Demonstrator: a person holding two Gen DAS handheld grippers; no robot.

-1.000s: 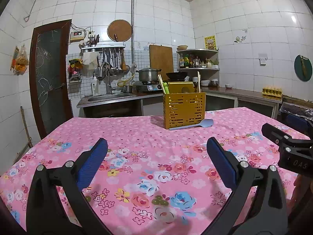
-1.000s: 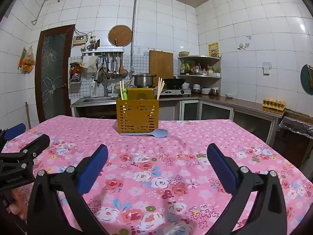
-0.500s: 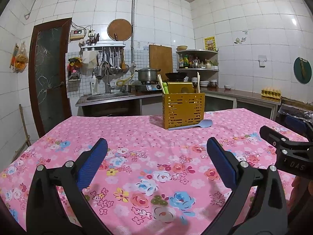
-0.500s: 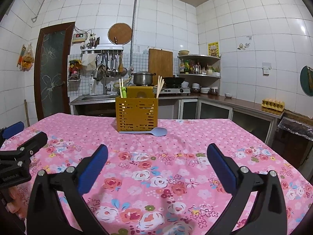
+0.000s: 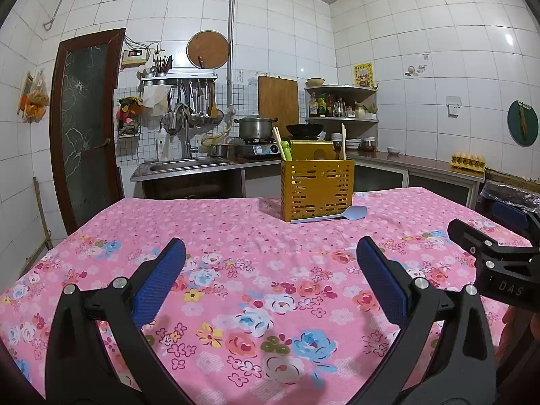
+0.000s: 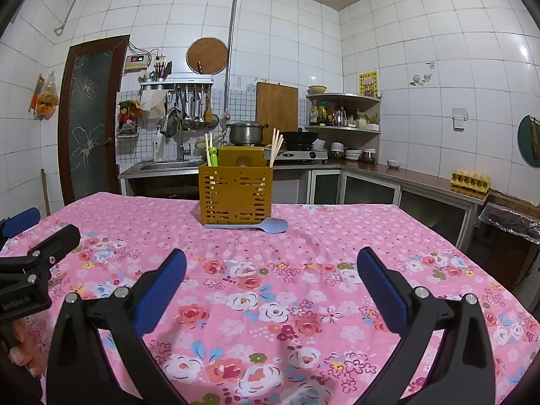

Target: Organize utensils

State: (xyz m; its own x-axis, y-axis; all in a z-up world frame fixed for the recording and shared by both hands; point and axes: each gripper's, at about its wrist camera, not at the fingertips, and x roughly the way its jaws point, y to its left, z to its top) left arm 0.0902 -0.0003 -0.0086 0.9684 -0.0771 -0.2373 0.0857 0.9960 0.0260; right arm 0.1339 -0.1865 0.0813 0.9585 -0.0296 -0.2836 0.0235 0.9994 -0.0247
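A yellow slotted utensil holder [image 5: 317, 190] [image 6: 235, 195] stands far across the pink floral tablecloth [image 5: 236, 290] [image 6: 270, 290], with chopsticks [image 5: 343, 141] [image 6: 276, 146] and a green-handled utensil [image 5: 286, 150] [image 6: 212, 155] sticking out. A pale blue spoon [image 5: 332, 215] [image 6: 249, 225] lies flat on the cloth against the holder's front. My left gripper [image 5: 270, 263] is open and empty, well short of the spoon. My right gripper [image 6: 271, 265] is open and empty too, also well back. Each gripper shows at the edge of the other's view.
Behind the table runs a kitchen counter with a sink [image 5: 189, 163], a pot [image 5: 254, 127] on a stove, a wok [image 6: 298, 136] and a corner shelf of bottles [image 6: 337, 114]. An egg tray [image 6: 470, 179] sits on the right counter. A dark door [image 5: 86, 128] is at left.
Both grippers have drifted slightly, so the holder and spoon sit a little differently in view. Both stay open and empty; the spoon has not moved.
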